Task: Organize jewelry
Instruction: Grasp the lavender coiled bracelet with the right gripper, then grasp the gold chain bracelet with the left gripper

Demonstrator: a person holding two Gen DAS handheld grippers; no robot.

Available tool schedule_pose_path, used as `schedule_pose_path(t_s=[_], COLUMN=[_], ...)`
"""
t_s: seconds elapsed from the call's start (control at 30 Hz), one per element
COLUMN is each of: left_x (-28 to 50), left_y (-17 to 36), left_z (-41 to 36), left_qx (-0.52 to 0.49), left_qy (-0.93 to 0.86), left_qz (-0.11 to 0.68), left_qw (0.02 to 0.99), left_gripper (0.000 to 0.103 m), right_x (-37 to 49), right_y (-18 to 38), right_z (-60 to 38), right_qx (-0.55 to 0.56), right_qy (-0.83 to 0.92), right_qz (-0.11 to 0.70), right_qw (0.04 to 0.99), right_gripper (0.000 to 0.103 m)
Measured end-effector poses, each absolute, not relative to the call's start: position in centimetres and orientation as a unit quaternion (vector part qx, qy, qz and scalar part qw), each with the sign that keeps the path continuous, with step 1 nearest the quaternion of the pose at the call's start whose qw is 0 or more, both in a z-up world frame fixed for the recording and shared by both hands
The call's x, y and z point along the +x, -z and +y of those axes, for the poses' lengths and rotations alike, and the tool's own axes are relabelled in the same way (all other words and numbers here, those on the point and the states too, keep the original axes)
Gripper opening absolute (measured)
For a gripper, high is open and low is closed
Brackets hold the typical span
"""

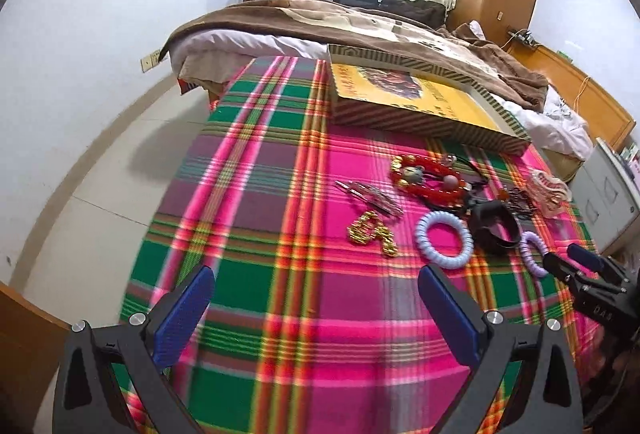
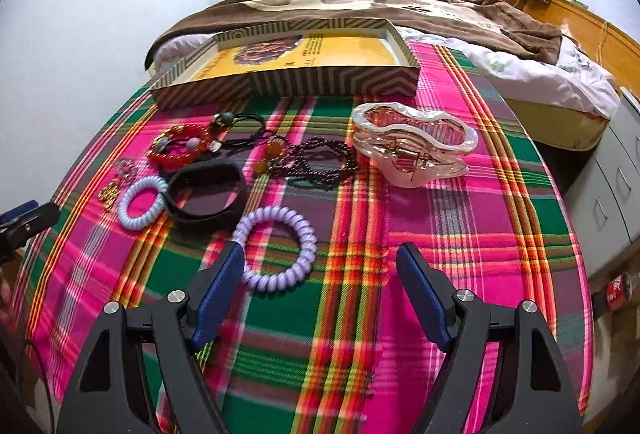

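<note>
Jewelry lies scattered on a plaid cloth [image 2: 460, 234]. A purple coil hair tie [image 2: 280, 248] lies just ahead of my right gripper [image 2: 320, 266], which is open and empty, its left finger beside the tie. A blue coil tie [image 2: 142, 203], a black band [image 2: 208, 193], a red bead bracelet [image 2: 180, 149], a dark bead necklace [image 2: 320, 161] and a pink hair claw [image 2: 416, 145] lie beyond. My left gripper [image 1: 316, 290] is open and empty, short of gold beads [image 1: 372, 234], silver clips [image 1: 372, 195] and the blue tie [image 1: 444, 240].
A striped open box [image 2: 288, 79] with a yellow bottom stands at the cloth's far edge; it also shows in the left wrist view [image 1: 420, 101]. A bed with a brown blanket [image 2: 360, 5] lies behind. White drawers [image 2: 616, 185] stand to the right.
</note>
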State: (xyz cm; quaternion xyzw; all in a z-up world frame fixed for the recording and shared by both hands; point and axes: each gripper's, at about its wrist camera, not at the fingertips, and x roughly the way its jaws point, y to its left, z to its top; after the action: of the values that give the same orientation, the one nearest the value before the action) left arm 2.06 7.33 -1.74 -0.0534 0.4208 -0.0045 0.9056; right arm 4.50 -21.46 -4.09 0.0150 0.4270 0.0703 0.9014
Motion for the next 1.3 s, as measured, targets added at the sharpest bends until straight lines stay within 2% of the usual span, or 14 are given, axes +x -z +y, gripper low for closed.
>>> schedule_pose_path(t_s=[0.03,0.17,0.27,0.33,0.4,0.47,0.77,0.83,0.97,1.2,1.3], left_x=[2.2,2.9,3.2,3.4,3.7,4.1,6.1,6.5,7.3,8.1,8.2], left_y=[1.8,2.0,2.2,2.3,2.4,2.6,3.3,3.4,4.0,4.5,4.6], left_z=[7.5,8.1,8.2,8.3,8.3,8.3,6.6,6.3,5.6,4.5,4.5], left_qx=[-0.054,-0.067,-0.071,-0.071,-0.072,-0.076,-0.056,-0.057,-0.051,-0.006,0.001], left_qy=[0.006,0.017,0.02,0.023,0.029,0.029,0.048,0.049,0.047,0.023,0.02], left_qz=[0.421,0.427,0.432,0.437,0.441,0.445,0.461,0.463,0.464,0.466,0.462], left_qw=[0.905,0.902,0.899,0.896,0.894,0.892,0.884,0.883,0.883,0.884,0.887], left_gripper=[0.103,0.103,0.103,0.103,0.103,0.103,0.102,0.097,0.096,0.078,0.076], right_x=[4.7,5.9,6.4,6.4,6.3,6.4,5.7,5.4,5.0,4.6,4.7], right_y=[4.1,4.6,4.8,4.7,4.6,4.6,3.6,3.2,2.5,2.0,2.1], right_z=[-21.5,-20.8,-20.3,-20.2,-20.1,-20.1,-22.2,-22.6,-23.1,-23.3,-23.2], right_qx=[0.015,-0.014,-0.031,-0.036,-0.041,-0.037,-0.002,0.004,0.009,0.013,0.015], right_qy=[-0.07,-0.064,-0.066,-0.065,-0.067,-0.076,-0.057,-0.054,-0.053,-0.062,-0.067], right_qz=[0.428,0.443,0.446,0.442,0.439,0.44,0.418,0.413,0.403,0.395,0.394], right_qw=[0.901,0.894,0.892,0.894,0.895,0.894,0.907,0.909,0.914,0.917,0.916], right_gripper=[0.077,0.064,0.06,0.047,0.026,0.012,0.01,0.01,0.01,0.01,0.01])
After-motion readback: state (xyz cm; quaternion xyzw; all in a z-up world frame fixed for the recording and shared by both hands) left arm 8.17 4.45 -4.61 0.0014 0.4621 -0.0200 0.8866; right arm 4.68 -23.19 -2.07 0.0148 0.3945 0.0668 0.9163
